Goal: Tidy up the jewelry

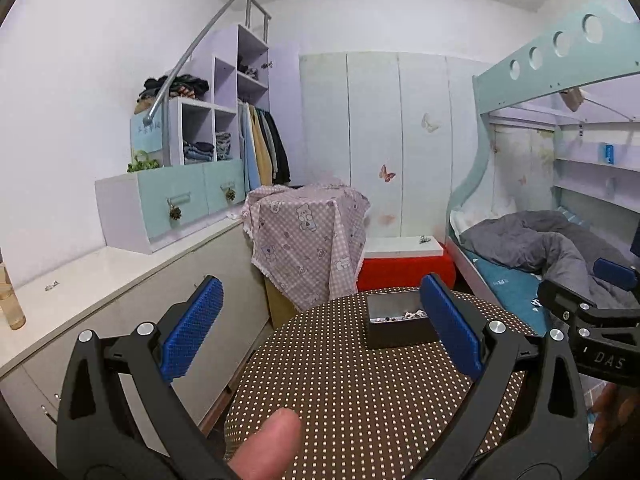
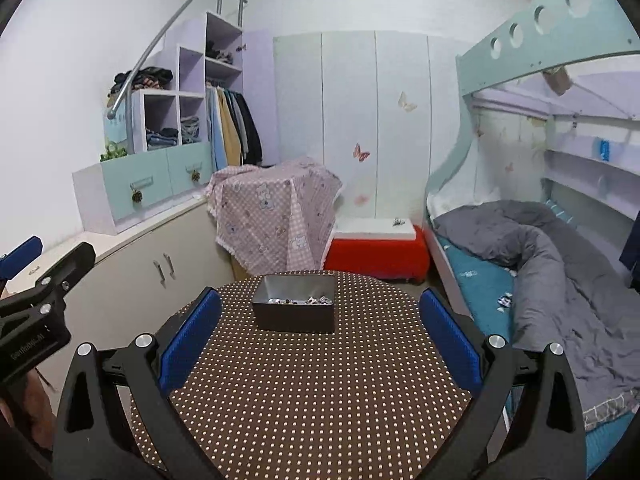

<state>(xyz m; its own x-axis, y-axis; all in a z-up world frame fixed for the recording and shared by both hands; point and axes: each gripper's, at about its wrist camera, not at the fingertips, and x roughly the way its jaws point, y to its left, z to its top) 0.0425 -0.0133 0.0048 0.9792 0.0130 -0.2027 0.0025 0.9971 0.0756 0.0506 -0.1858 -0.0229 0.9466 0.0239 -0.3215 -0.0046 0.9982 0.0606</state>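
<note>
A dark metal box (image 2: 295, 314) with small pieces of jewelry (image 2: 304, 301) inside stands at the far side of a round table with a brown dotted cover (image 2: 304, 392). It also shows in the left wrist view (image 1: 396, 326), partly behind my left gripper's right finger. My left gripper (image 1: 320, 320) is open and empty, held above the table's left part. My right gripper (image 2: 320, 332) is open and empty, a little short of the box. Each gripper shows at the edge of the other's view.
A low white cabinet (image 2: 132, 264) runs along the left wall. A stand draped with a pink checked cloth (image 2: 276, 216) and a red stool (image 2: 376, 252) are behind the table. A bunk bed with a grey duvet (image 2: 540, 264) is on the right.
</note>
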